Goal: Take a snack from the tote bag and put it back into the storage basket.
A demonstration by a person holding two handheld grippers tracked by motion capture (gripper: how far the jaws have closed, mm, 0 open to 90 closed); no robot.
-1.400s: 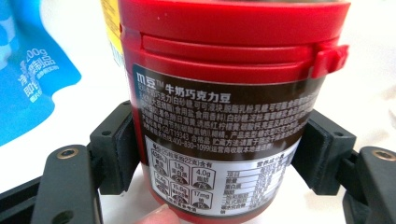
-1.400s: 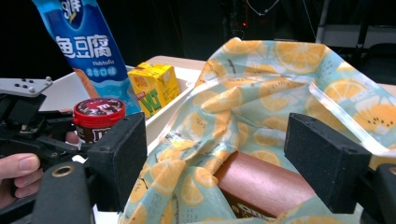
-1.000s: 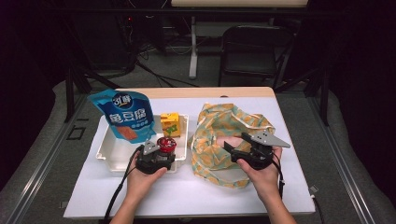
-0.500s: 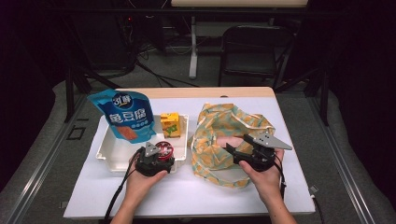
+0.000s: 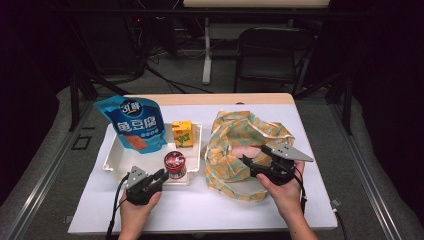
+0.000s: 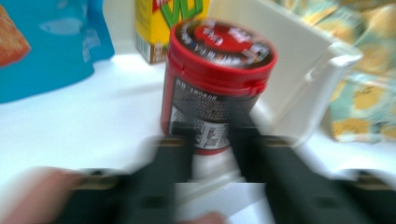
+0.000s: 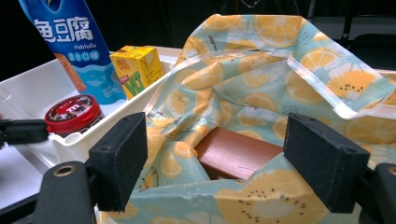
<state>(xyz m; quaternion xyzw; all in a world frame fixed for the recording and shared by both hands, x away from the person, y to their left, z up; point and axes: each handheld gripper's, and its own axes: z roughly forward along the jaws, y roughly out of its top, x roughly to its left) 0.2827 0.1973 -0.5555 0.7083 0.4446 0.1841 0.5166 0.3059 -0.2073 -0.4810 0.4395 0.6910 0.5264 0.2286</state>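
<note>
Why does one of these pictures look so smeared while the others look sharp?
In the left gripper view, motion blur smears the left gripper and softens the red-lidded jar ahead of it. The right gripper view is crisp: the brown box inside the citrus-print bag has clean edges. The high view is sharp on the brightly lit table, with darkness beyond.

A red-lidded, dark-labelled jar stands upright at the near right corner of the white tray.

You can read "Fishtofu" on the blue pouch at far left; the yellow carton beside it reads "VITA"; jar print is illegible.
</note>
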